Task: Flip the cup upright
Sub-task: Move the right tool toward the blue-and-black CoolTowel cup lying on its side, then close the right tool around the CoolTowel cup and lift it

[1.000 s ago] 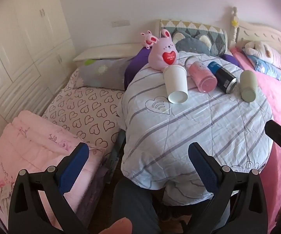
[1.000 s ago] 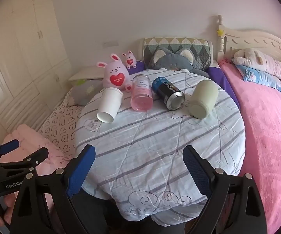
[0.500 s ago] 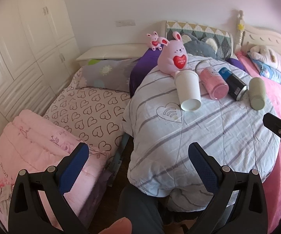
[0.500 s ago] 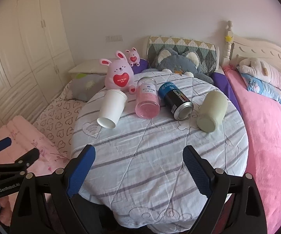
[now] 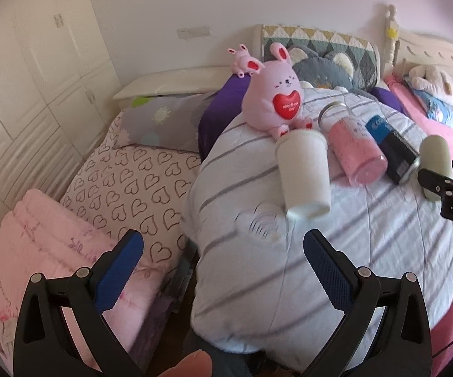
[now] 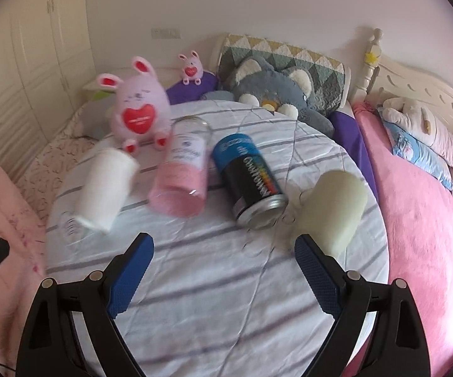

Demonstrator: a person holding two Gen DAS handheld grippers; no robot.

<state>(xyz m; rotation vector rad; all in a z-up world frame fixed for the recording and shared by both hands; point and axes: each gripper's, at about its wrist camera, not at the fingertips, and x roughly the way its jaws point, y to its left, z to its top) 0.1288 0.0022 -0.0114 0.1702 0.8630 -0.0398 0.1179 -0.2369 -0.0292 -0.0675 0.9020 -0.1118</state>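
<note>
Four cups lie on their sides on a round table under a striped white cloth (image 6: 226, 282): a white paper cup (image 5: 305, 172) (image 6: 103, 188), a pink glass tumbler (image 5: 356, 154) (image 6: 182, 179), a blue-black can cup (image 5: 393, 147) (image 6: 251, 179) and a pale green cup (image 5: 435, 160) (image 6: 330, 210). My left gripper (image 5: 223, 270) is open and empty, short of the white cup. My right gripper (image 6: 224, 270) is open and empty, its right finger just in front of the green cup.
A pink rabbit plush (image 5: 276, 100) (image 6: 138, 110) sits behind the cups. A grey plush (image 6: 276, 94) and a pillow lie at the back. A pink bed (image 6: 424, 235) is on the right, heart-print bedding (image 5: 132, 182) and a folded pink quilt (image 5: 37, 251) on the left.
Both grippers have moved forward toward the table; the cups loom larger. Both stay open. The cups have not moved.
</note>
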